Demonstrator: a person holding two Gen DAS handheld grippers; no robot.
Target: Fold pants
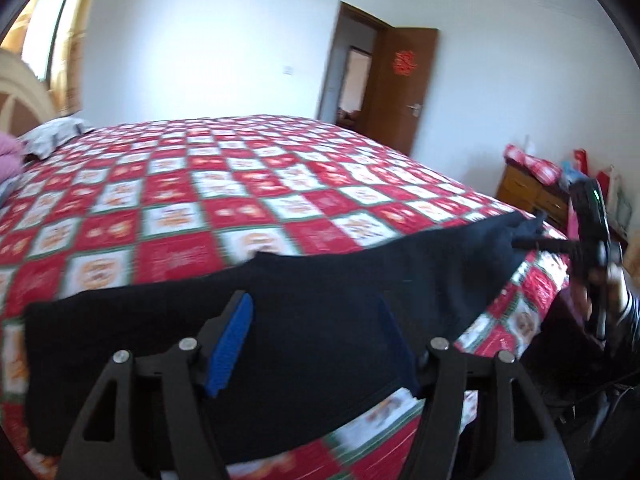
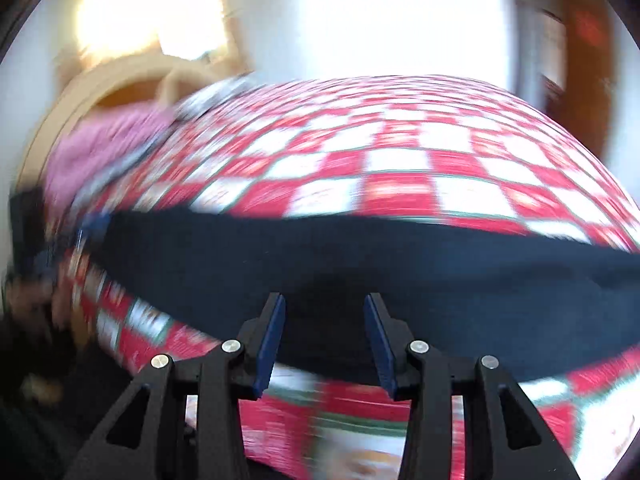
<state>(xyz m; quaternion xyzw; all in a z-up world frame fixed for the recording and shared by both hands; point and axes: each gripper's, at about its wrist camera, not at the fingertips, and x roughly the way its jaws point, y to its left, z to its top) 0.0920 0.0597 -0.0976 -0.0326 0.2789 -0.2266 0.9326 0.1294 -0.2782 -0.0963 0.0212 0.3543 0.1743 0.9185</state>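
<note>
Pants (image 1: pixel 320 292): dark navy, spread in a long band across the near edge of the bed, on the red/white checked bedspread (image 1: pixel 224 184). One end tapers toward the bed's right corner.

Left gripper (image 1: pixel 316 340): jaws wide apart, blue pads (image 1: pixel 230 346) facing each other w/ dark fabric showing between and beyond them. Nothing pinched. Can't tell if the tips touch the cloth.

Right gripper (image 2: pixel 325 340): jaws also apart, narrower gap than the left. Pants band runs behind/between the fingertips, near hem just past the pad bases. Not clamped on anything; contact w/ cloth unclear, view heavily blurred.

Left wrist view also catches the right gripper at far right by the tapered pants end; too small and blurred to read there.

Pillow (image 1: pixel 56 134) and pink bedding (image 2: pixel 104 148) at the head end, well apart from the pants. Brown door (image 1: pixel 404 88) open in the far wall.
</note>
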